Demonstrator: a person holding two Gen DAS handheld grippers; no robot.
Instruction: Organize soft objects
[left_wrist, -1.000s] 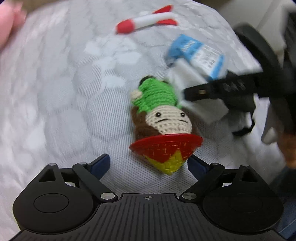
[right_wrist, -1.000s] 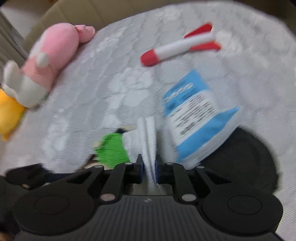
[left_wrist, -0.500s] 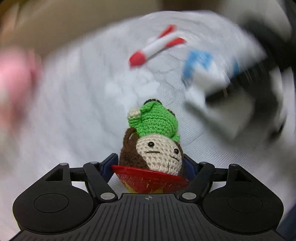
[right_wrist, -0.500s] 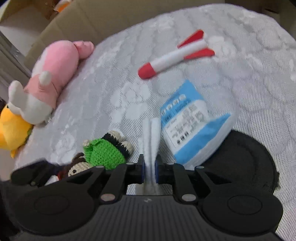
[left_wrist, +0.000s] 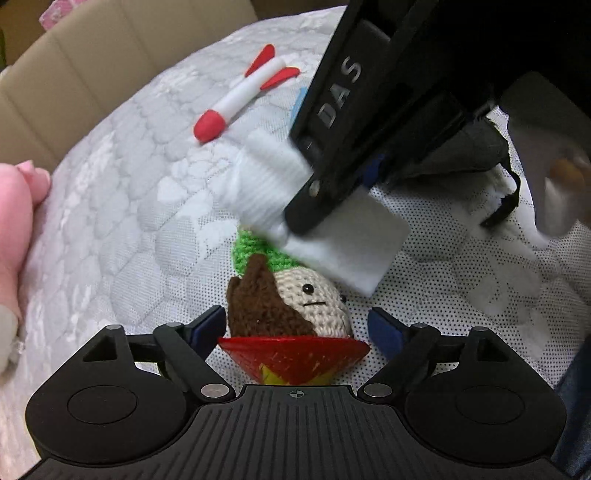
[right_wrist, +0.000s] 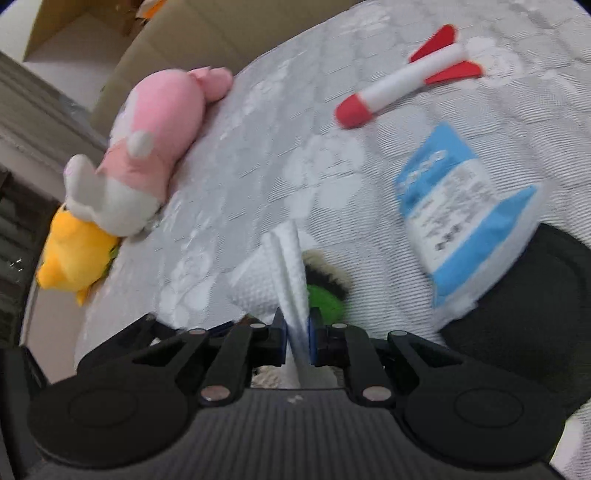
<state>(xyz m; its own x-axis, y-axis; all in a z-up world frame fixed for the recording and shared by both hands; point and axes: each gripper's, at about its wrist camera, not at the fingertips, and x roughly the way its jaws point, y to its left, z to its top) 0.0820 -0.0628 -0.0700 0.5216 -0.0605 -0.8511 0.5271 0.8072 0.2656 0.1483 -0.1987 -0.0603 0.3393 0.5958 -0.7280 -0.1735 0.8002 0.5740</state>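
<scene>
A crochet doll (left_wrist: 295, 299) with brown hair, a green hat and a red collar lies on the quilted white bed (left_wrist: 122, 229). My left gripper (left_wrist: 297, 325) is open, one blue fingertip on each side of the doll's head. My right gripper (right_wrist: 295, 332) is shut on a folded white cloth (right_wrist: 284, 266) and hangs just above the doll, whose green hat (right_wrist: 325, 301) shows beside the cloth. In the left wrist view the white cloth (left_wrist: 332, 236) covers most of the hat.
A red-and-white rocket toy (right_wrist: 406, 88) lies farther back. A blue-and-white packet (right_wrist: 461, 221) rests on a black round object (right_wrist: 535, 314) at the right. A pink plush (right_wrist: 155, 147) and a yellow plush (right_wrist: 74, 254) sit at the bed's left edge, beside cardboard boxes (left_wrist: 74, 74).
My left gripper has come forward until its fingers flank the doll. My right gripper has carried the white cloth leftward, over the doll's hat.
</scene>
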